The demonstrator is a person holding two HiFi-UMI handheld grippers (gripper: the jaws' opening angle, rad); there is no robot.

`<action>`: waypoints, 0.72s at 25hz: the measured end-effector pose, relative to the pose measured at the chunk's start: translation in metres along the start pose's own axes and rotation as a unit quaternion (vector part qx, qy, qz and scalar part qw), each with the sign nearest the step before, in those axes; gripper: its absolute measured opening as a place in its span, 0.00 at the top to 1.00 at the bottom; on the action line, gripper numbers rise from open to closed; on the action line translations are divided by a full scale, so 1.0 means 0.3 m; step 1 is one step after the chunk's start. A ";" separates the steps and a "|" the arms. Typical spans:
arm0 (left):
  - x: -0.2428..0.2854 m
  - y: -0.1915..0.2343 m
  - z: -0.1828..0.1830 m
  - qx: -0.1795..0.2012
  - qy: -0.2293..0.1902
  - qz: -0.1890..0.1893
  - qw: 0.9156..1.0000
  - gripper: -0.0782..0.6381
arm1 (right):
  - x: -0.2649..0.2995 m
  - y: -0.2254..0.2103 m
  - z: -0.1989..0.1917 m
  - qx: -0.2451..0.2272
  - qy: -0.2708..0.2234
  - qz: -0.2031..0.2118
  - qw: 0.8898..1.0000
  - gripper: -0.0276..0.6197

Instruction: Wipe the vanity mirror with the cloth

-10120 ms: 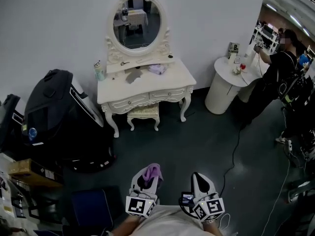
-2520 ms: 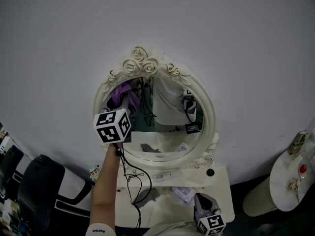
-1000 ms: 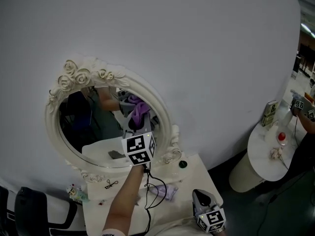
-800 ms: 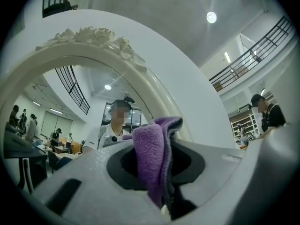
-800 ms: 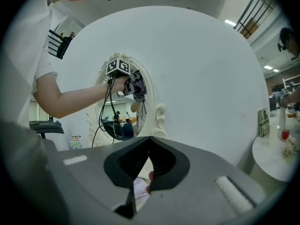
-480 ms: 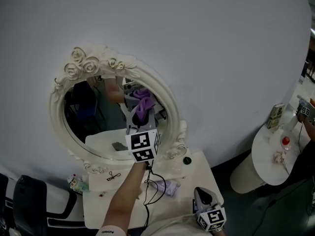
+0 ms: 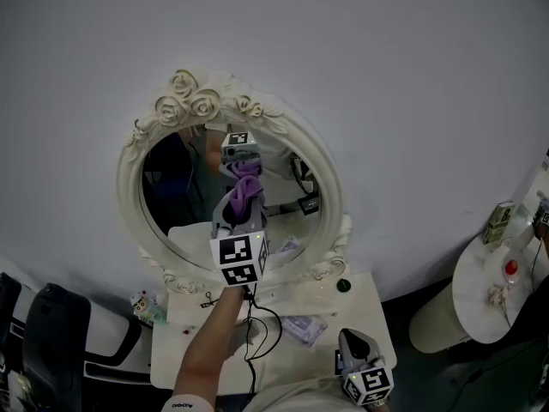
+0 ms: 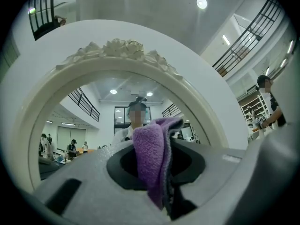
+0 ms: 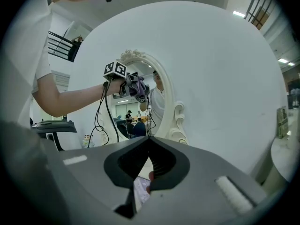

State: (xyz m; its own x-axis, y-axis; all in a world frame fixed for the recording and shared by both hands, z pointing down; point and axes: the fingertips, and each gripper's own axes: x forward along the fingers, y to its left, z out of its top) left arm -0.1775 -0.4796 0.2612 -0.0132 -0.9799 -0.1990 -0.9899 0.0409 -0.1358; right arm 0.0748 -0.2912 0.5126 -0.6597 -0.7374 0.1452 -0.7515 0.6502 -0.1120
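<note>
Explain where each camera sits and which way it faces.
Head view: on the person's head, looking down on the vanity mirror; left forearm, left gripper, right gripper show.
Left gripper view: rides the left gripper, facing the mirror; its jaws clamp the purple cloth.
Right gripper view: rides the right gripper, low, looking up; its shut jaws, the left forearm.
Shared: all see mirror and cloth.

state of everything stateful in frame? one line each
left gripper: shut on crumpled purple cloth, raised at the mirror.
purple cloth: bunched between the left jaws, at the glass; contact unclear.
oval white-framed vanity mirror: upright on white vanity table.
right gripper: shut, empty, held low.
</note>
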 end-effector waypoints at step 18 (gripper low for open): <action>-0.205 0.583 -0.018 0.039 0.028 0.144 0.988 0.76 | 0.090 0.150 0.009 -0.001 -0.003 0.051 0.999 0.95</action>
State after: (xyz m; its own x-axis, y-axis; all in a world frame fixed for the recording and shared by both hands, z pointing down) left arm -0.3507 -0.4133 0.2548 -0.3023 -0.9348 -0.1865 -0.9301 0.3321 -0.1569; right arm 0.0231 -0.2823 0.5087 -0.7325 -0.6687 0.1279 -0.6807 0.7220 -0.1241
